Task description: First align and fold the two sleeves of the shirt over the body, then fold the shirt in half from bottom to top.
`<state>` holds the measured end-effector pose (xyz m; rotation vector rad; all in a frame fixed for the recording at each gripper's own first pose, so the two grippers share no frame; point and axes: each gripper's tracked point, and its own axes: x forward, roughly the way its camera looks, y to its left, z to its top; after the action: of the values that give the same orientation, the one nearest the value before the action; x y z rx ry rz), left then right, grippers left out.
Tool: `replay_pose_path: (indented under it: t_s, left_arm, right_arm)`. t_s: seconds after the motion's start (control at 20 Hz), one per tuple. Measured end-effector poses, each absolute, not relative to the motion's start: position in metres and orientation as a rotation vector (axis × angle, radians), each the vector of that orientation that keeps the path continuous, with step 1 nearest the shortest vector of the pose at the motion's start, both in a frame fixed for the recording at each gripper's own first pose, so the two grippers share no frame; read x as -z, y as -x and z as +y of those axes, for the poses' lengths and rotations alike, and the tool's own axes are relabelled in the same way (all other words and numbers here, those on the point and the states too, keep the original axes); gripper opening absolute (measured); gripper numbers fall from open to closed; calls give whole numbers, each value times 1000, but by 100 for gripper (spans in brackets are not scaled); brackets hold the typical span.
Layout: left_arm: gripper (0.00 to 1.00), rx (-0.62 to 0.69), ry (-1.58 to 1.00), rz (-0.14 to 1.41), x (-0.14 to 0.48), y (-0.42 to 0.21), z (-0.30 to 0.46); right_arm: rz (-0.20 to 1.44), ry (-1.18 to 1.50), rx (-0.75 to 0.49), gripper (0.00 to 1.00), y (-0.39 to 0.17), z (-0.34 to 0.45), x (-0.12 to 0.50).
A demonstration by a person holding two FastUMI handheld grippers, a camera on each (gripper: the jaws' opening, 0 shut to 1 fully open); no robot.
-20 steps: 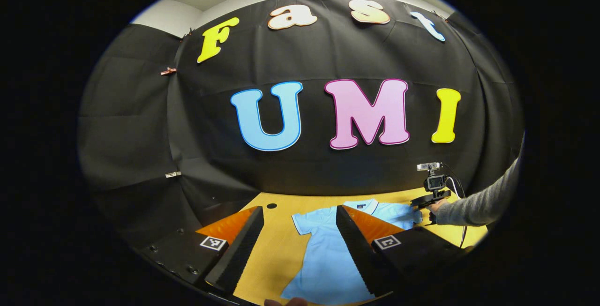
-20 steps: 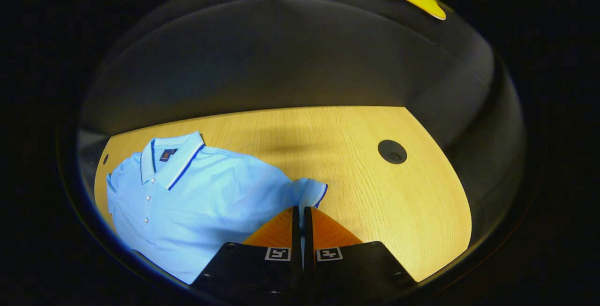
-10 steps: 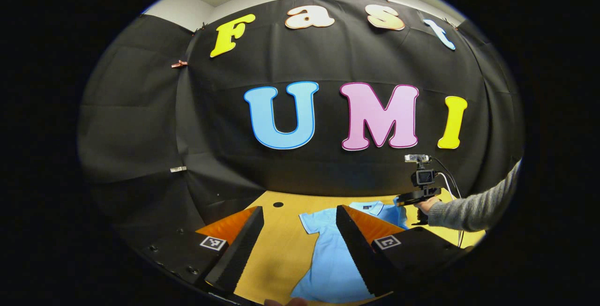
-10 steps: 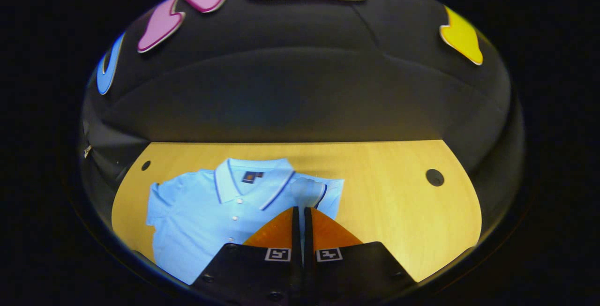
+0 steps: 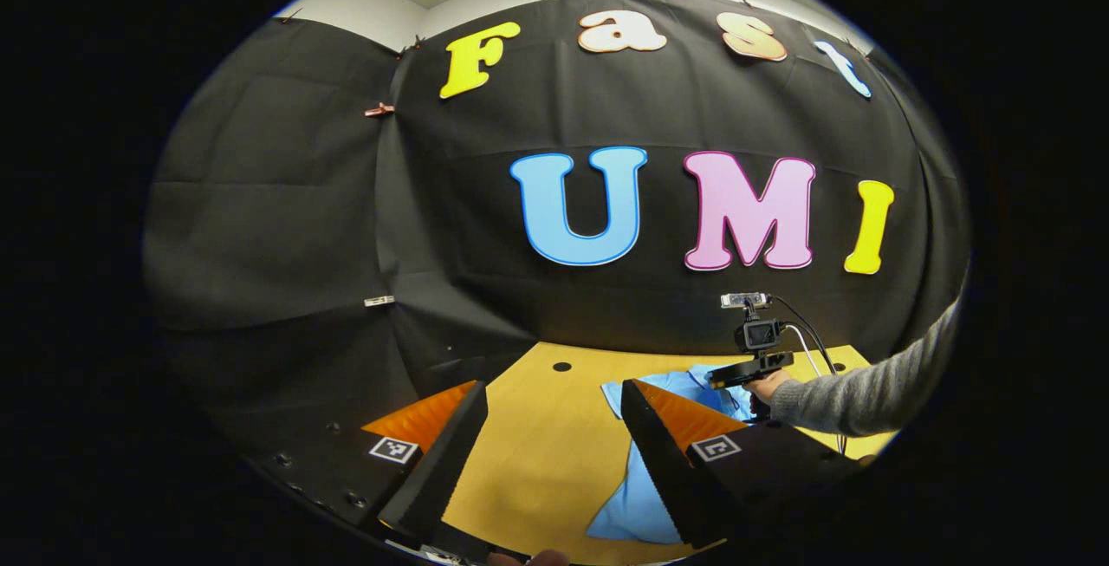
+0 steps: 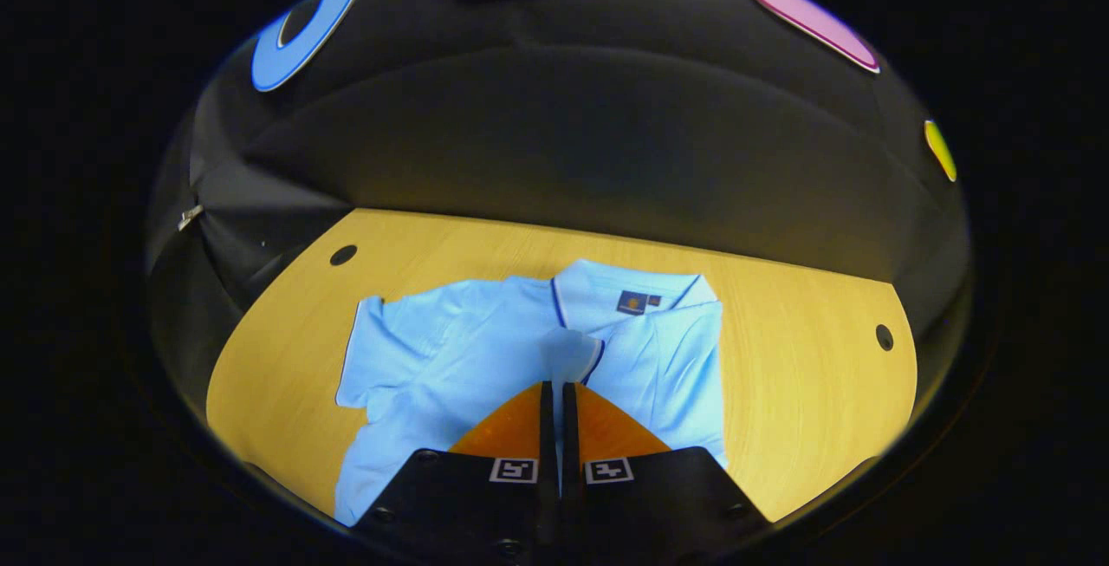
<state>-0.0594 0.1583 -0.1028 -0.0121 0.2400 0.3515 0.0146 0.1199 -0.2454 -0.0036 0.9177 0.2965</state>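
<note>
Light blue polo shirt [image 6: 450, 358] lying face-up on the wooden table [image 6: 806, 393], collar [image 6: 632, 289] toward the booth wall. Right gripper [image 6: 559, 397] over the shirt's chest, just below the collar, jaws pressed together on the cuff of one sleeve [image 6: 572, 358], cuff with its dark trim line pinched between the fingers and carried across the body. Panel on that side already doubled over the front, edge running straight down from the collar. Other sleeve [image 6: 372, 349] spread flat on the far side of the collar, not yet folded.

Left gripper [image 5: 554, 414] held up off the table, well apart from the collar, jaws wide apart, nothing between them. Seen from there: right gripper [image 5: 749, 373] in a hand [image 5: 767, 386] with a grey sleeve [image 5: 866, 388], hanging over the shirt.

Handling, by the look of it: light, soft knit, limp, likely to drape and drag wrinkles if pulled fast. Best hold probably at the cuff hem, where the fabric is thickest; same spot worth taking on the flat sleeve. Bottom hem corners for the last fold.
</note>
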Motion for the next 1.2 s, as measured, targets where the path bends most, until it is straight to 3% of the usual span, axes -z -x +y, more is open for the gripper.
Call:
replay_pose_path:
  t_s: [0.75,0.85,0.9,0.95,1.05,1.1,1.15,1.2]
  left_arm:
    - [99,-429,25,264,113,79,186]
    - [98,-429,24,262,111,80,187]
    - [99,-429,21,260,109,80,188]
    - [99,-430,19,261,110,80,188]
    - [99,-431,20,261,110,80,188]
    - [99,-432,20,261,109,79,188]
    - [98,-433,20,260,108,81,190]
    - [99,-433,18,259,108,83,190]
  right_arm:
    - [1012,99,-321,5,7,133,279]
    - [1020,97,-316,9,8,134,281]
    - [1022,97,-315,3,8,134,282]
    - [1021,93,-314,13,8,136,284]
    - [1021,95,-304,16,7,135,284]
    - [1021,105,-291,11,7,131,287]
    - [1014,115,-279,27,5,127,286]
    - [1011,122,-269,31,3,124,284]
